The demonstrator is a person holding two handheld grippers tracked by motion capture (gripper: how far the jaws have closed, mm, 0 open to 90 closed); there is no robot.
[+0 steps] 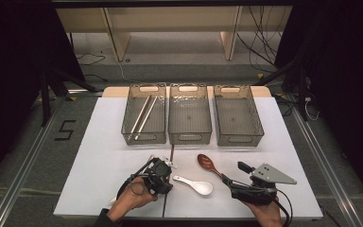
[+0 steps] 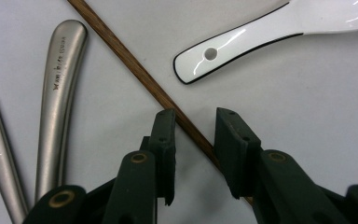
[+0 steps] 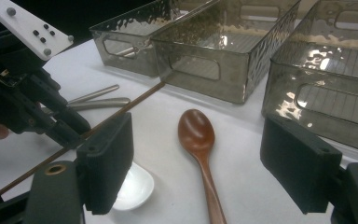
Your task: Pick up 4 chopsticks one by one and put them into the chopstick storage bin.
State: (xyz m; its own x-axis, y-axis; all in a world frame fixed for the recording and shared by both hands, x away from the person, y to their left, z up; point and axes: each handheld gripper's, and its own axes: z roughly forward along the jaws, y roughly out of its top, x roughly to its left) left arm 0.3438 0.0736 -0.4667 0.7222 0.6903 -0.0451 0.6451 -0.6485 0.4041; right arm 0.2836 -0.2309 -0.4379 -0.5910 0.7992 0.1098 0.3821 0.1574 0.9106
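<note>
My left gripper (image 2: 193, 116) points down at the white table, its jaws a little apart and astride a thin brown wooden chopstick (image 2: 140, 74). The stick lies slanted across the gap, and no firm pinch shows. In the high view this gripper (image 1: 163, 166) is at the front centre. A white ceramic spoon (image 2: 261, 32) lies just beyond it, and two metal handles (image 2: 58, 102) lie beside it. My right gripper (image 3: 200, 126) is wide open and holds nothing; a brown wooden spoon (image 3: 196, 133) lies on the table ahead of it.
Three smoky clear bins stand in a row at the back: the left bin (image 1: 128, 127) holds metal chopsticks (image 1: 142, 116), beside it are the middle bin (image 1: 189, 138) and the right bin (image 1: 261, 130). A person's hands hold both grippers at the table's front edge.
</note>
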